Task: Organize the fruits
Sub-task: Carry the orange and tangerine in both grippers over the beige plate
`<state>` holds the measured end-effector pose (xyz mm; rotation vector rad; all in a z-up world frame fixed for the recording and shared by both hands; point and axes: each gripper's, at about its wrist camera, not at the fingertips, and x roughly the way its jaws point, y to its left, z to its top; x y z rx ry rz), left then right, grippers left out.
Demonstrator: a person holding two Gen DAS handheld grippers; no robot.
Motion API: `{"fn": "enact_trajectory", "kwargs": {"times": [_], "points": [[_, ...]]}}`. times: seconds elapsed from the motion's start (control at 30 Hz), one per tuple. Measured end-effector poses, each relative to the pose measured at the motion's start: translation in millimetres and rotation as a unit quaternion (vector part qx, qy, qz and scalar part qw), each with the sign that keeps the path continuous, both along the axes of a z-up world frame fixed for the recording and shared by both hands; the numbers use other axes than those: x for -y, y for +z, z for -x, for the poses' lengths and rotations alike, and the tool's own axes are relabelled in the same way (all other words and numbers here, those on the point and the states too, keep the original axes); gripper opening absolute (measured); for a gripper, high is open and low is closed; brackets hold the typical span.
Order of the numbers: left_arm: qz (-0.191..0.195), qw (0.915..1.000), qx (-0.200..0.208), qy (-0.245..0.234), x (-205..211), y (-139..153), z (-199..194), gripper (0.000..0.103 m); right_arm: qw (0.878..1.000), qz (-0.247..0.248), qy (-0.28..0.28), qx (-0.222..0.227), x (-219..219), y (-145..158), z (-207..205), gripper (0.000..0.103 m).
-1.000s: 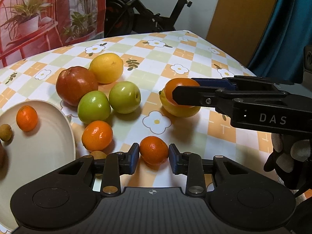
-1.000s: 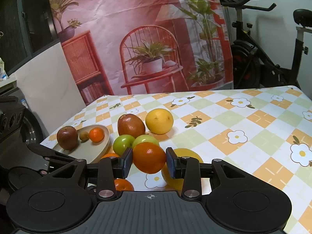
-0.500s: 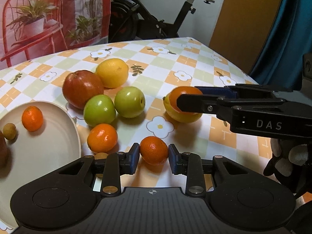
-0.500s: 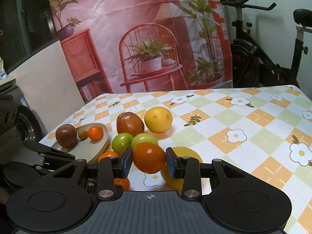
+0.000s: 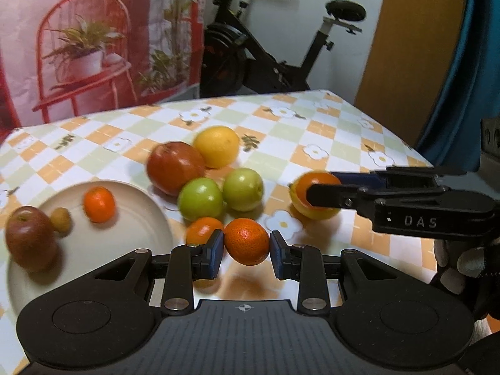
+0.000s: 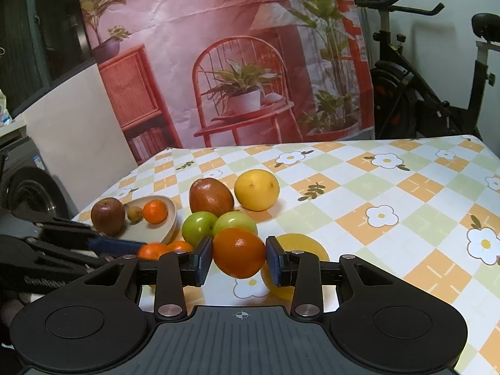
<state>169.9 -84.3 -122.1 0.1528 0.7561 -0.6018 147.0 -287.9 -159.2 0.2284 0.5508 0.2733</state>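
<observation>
In the left wrist view, the plate (image 5: 93, 250) sits at nine o'clock on the table (image 5: 328, 131). The left gripper (image 5: 247, 247) clamps a small tangerine (image 5: 247, 241) at centre; at three o'clock the right gripper (image 6: 239, 257) grips an orange (image 6: 239, 252).

Room backdrop beyond the tabletop

Ahead of the grippers, past the far edge of the checked floral tablecloth (image 6: 387, 187), hangs a printed pink backdrop (image 6: 218, 31) picturing a red chair with a potted plant on its seat, a wicker cabinet and tall leafy plants. To the right of it stands a black exercise bike (image 6: 431, 93) against a white wall. In the left wrist view, a tan wooden panel (image 5: 415, 40) and a teal curtain (image 5: 472, 72) lie further right.
</observation>
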Motion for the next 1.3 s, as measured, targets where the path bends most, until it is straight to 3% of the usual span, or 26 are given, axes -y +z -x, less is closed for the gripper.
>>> {"fn": "enact_trajectory", "kwargs": {"times": [0.7,1.07,1.3], "points": [[0.030,0.9956,-0.007,0.089,-54.0,8.4,-10.4,0.034,0.999,0.021,0.047,-0.010,-42.0,11.2,-20.2,0.034],[0.041,0.9869,-0.008,0.156,-99.3,2.5,-18.9,0.034,0.995,0.041,0.092,-0.015,-80.4,20.7,-55.8,0.034],[0.034,0.9803,-0.006,0.194,-121.3,0.1,-21.9,0.034,0.984,0.087,0.154,-0.029,-129.4,23.5,-89.6,0.034]]}}
